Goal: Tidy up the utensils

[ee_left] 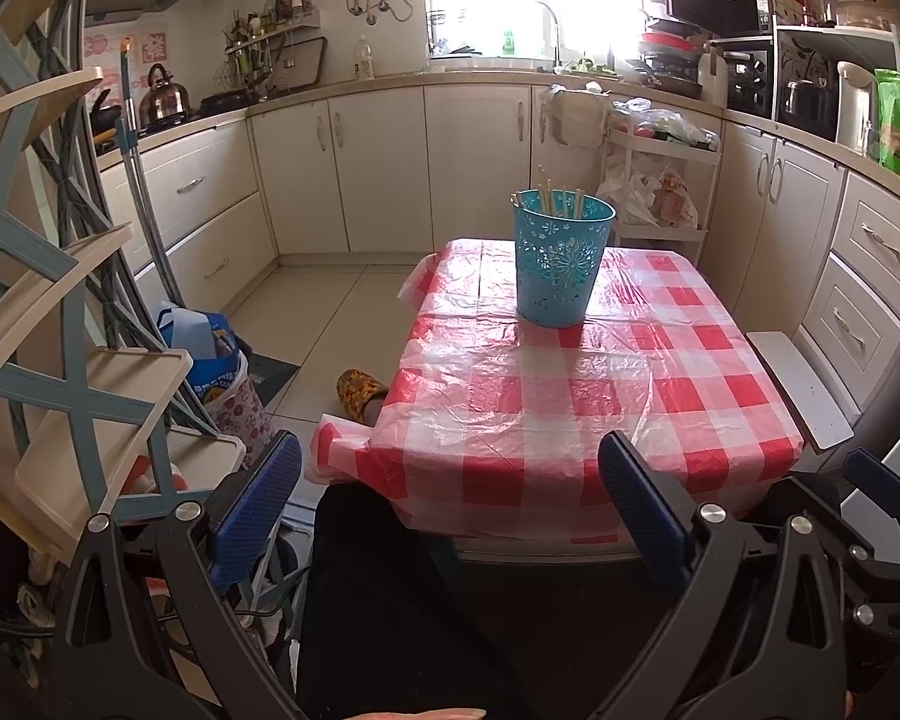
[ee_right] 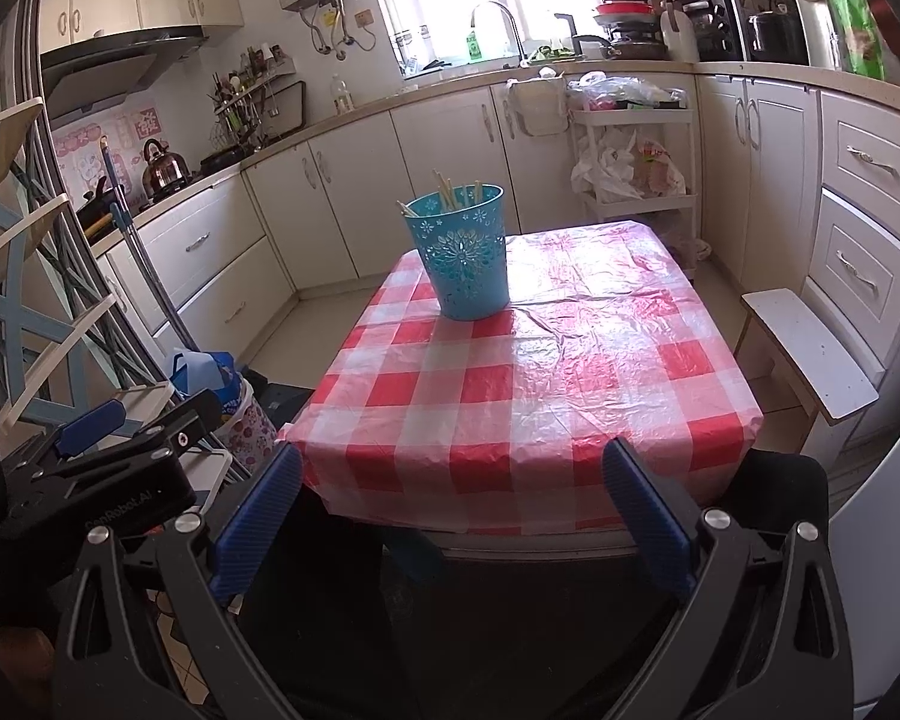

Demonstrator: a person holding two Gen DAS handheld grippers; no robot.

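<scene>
Both grippers, left gripper (ee_left: 450, 516) and right gripper (ee_right: 450, 516), released, empty, low in frame. Risk: nudging the centre-frame blue basket (ee_left: 561, 267) topples its chopsticks (ee_left: 547, 197).

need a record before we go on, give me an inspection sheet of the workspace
surface: table under a red and white checked plastic cloth, wrinkled, otherwise bare.
job's things: blue cut-out bin upright on the far part of the table; chopsticks stand in it, ends above the rim.
clutter: nothing seen on the table besides the bin.
grippers: left gripper open, empty, held short of the near table edge; right gripper open, empty, likewise.
cables: nothing seen on the table.
surroundings: white stool right of the table, folding rack and mop at left, slipper on the floor, kitchen cabinets beyond.
</scene>
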